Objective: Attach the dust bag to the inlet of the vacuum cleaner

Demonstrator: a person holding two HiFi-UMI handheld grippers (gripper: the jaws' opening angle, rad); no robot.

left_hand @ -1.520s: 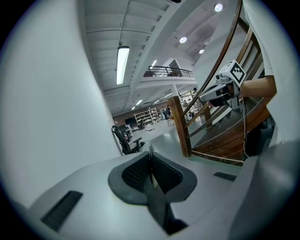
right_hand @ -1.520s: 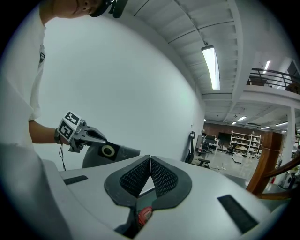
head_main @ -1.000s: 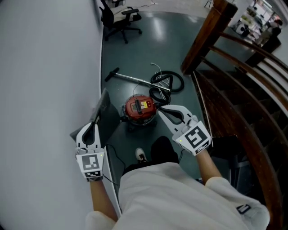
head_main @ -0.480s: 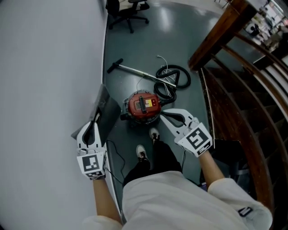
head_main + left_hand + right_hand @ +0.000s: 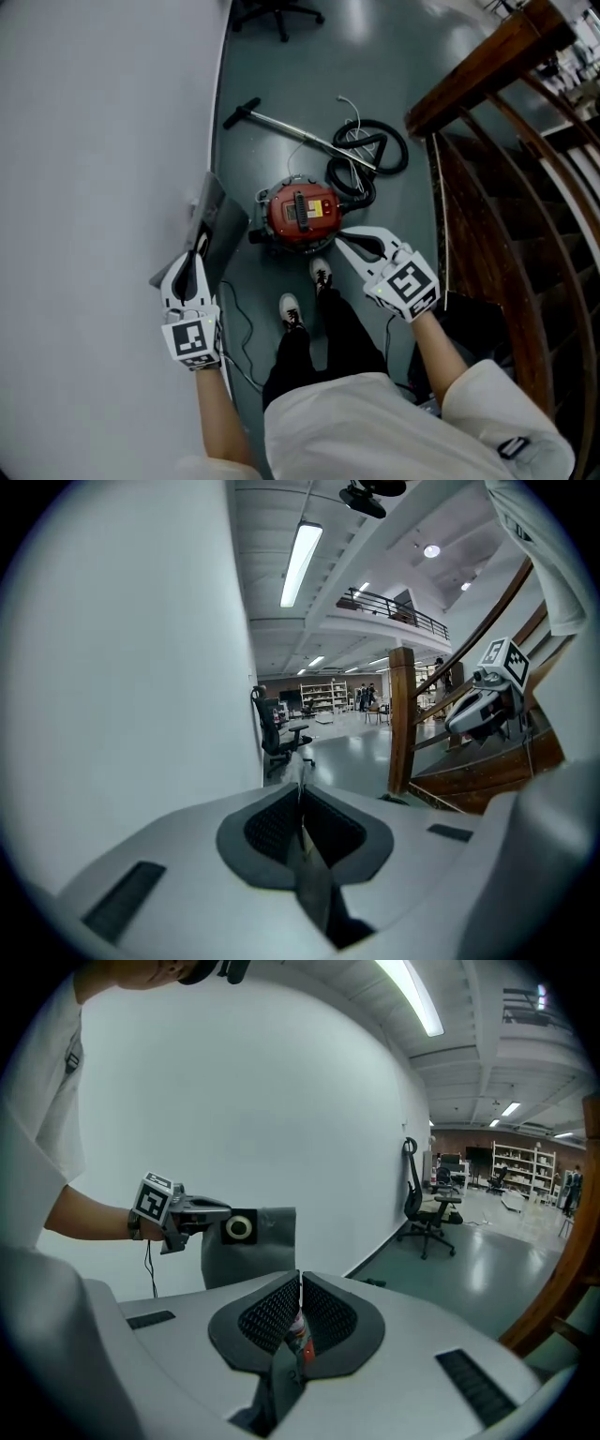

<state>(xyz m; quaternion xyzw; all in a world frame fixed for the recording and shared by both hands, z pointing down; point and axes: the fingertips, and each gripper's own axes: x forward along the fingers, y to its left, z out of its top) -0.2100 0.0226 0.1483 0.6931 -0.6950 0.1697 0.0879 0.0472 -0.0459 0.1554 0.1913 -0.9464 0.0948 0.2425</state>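
Note:
The red vacuum cleaner (image 5: 298,214) stands on the grey floor in front of the person's feet. My left gripper (image 5: 200,249) is shut on the thin edge of the grey dust bag (image 5: 214,223), held beside the white wall, left of the vacuum. In the right gripper view the dust bag (image 5: 255,1251) hangs flat from the left gripper (image 5: 223,1213), showing its black collar with a round hole (image 5: 239,1228). My right gripper (image 5: 341,235) is shut with nothing in it, just right of the vacuum. The left gripper view shows the bag's edge (image 5: 302,829) pinched between the pads.
A coiled black hose (image 5: 373,155) and a metal wand (image 5: 291,137) lie behind the vacuum. A wooden stair railing (image 5: 487,58) runs along the right. The white wall (image 5: 94,141) fills the left. The person's shoes (image 5: 292,314) stand near a thin cable (image 5: 239,349).
Both grippers have come down, the left still holding the bag. The person's shoes have come into view below the vacuum, which sits lower and nearer in the head view.

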